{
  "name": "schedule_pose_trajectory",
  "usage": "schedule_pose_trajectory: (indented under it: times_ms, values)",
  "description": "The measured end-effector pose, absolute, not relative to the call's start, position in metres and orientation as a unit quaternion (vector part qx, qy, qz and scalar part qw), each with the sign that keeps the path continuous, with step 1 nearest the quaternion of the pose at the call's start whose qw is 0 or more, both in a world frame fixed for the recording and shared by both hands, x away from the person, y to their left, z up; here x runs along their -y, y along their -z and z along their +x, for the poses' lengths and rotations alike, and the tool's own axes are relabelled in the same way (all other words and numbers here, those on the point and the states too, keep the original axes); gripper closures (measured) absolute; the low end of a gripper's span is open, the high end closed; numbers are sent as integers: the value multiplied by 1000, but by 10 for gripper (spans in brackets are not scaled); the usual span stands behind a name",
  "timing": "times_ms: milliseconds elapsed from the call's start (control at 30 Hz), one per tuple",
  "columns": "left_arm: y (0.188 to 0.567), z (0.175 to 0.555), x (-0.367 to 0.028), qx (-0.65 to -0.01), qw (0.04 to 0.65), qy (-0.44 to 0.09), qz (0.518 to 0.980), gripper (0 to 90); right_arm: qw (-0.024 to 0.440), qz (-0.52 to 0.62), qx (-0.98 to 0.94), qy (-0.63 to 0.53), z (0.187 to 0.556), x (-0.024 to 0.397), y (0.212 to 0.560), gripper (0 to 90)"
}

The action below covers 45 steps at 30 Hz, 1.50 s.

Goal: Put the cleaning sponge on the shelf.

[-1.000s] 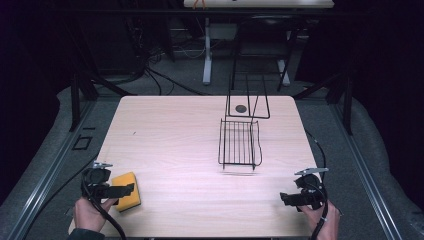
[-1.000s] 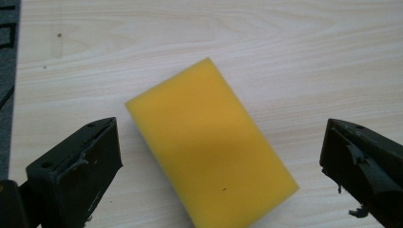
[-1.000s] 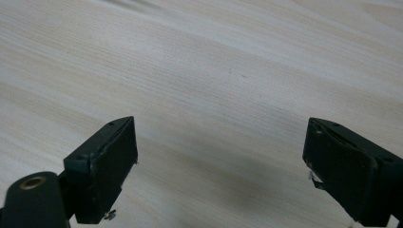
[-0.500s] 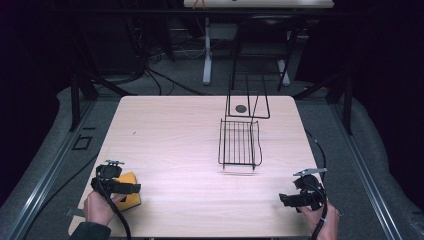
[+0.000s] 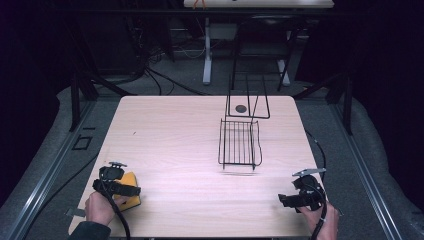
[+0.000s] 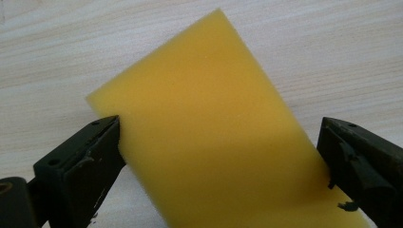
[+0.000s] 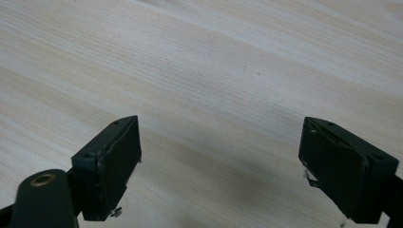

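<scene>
Grasping step: left gripper [image 5: 131, 189] down over the yellow sponge [image 6: 209, 128] at the table's [image 5: 180, 135] near-left corner, jaws just closing, touching both edges, not yet squeezing. Right gripper [image 7: 221, 166] at the near-right corner, jaws wide, holding nothing. Next: firm pinch, then lift, probably toward the wire rack [image 5: 240, 143].

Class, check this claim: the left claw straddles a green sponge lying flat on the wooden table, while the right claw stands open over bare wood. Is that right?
Not quite: the sponge is yellow, not green, as the left gripper view shows. The rest stands: the left claw straddles it on the wooden table, and the right claw stands open over bare wood.
</scene>
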<state>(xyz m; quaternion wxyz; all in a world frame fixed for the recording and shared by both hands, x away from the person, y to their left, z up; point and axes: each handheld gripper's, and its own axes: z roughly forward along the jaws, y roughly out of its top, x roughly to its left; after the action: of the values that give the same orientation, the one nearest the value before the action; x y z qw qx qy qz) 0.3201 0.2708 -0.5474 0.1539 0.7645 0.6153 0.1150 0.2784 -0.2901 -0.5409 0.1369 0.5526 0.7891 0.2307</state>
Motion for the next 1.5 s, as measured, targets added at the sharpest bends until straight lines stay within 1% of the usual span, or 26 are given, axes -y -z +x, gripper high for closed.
schedule_pose_trajectory:
  times_ms: [167, 267, 533, 900, 1067, 1500]
  values:
    - [547, 318, -271, -607, 159, -121, 769, 116, 136, 551, -791, -231, 278, 289, 541, 137]
    - [547, 318, -272, -605, 160, -121, 771, 149, 136, 550, -791, -230, 279, 289, 541, 138]
    - [544, 316, -273, -598, 168, -124, 774, 197, 140, 551, -790, -230, 278, 290, 539, 138]
    - [532, 312, -267, -569, 183, -136, 790, 203, 141, 550, -790, -230, 278, 291, 539, 139]
    - [528, 310, -261, -536, 188, -139, 811, 203, 140, 548, -793, -225, 278, 291, 538, 139]
    - [520, 314, -251, -506, 210, -137, 825, 206, 141, 542, -797, -225, 279, 287, 539, 139]
